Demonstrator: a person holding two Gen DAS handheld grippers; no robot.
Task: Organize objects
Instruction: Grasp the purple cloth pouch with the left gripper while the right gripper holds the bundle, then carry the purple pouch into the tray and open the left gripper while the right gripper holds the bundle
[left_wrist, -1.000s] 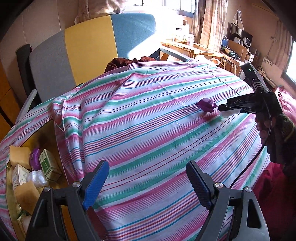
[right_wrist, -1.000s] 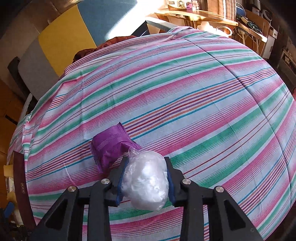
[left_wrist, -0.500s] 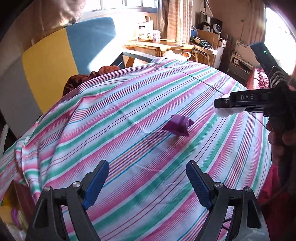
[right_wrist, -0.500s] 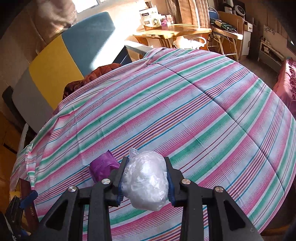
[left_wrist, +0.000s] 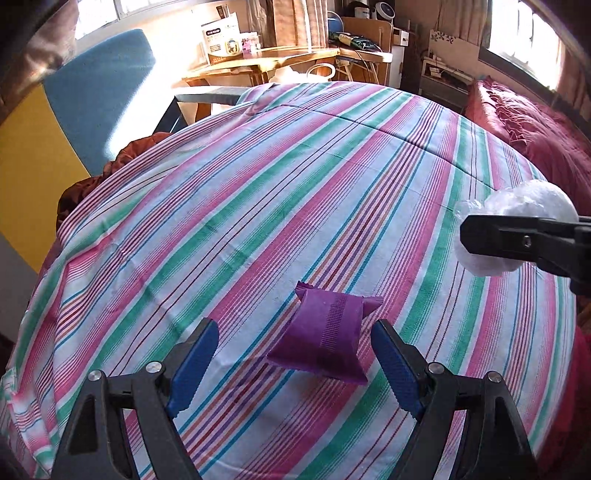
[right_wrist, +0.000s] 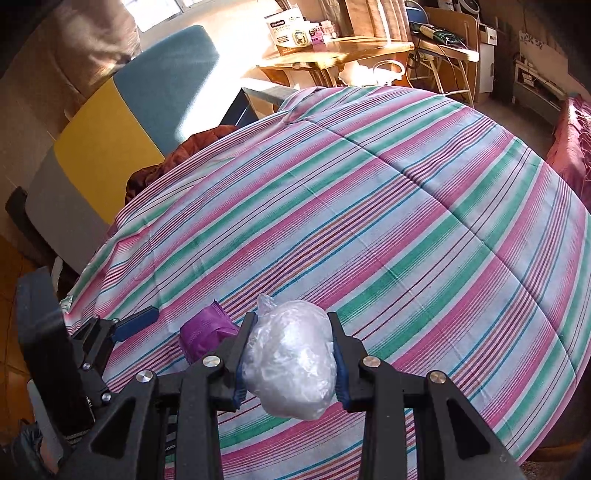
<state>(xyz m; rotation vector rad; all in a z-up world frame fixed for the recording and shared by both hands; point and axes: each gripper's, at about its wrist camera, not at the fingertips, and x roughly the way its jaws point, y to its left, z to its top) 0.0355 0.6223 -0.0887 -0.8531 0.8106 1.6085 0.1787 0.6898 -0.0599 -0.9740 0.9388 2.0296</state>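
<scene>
Striped tabletop (left_wrist: 258, 206) seen bare except purple packet (left_wrist: 325, 338) near its front edge. Left tool (left_wrist: 293, 363) held released, packet framed between fingers; grasp judged in hand, closing called for next. Right tool (right_wrist: 290, 360) clenched on clear plastic bundle (right_wrist: 291, 360), raised right of packet. Squeeze on bundle shown only in right view.

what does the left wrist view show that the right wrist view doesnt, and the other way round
Only the left wrist view shows the whole purple packet lying on the striped cloth between the open blue pads of the left hand-held gripper, plus a dark red bedspread at right.

Only the right wrist view shows the right hand-held gripper head on, its pads pressed into both sides of the clear plastic bundle, and the purple packet half hidden behind one finger.

Both show the packet, the bundle, the cloth, the blue and yellow panel and the wooden desk.
</scene>
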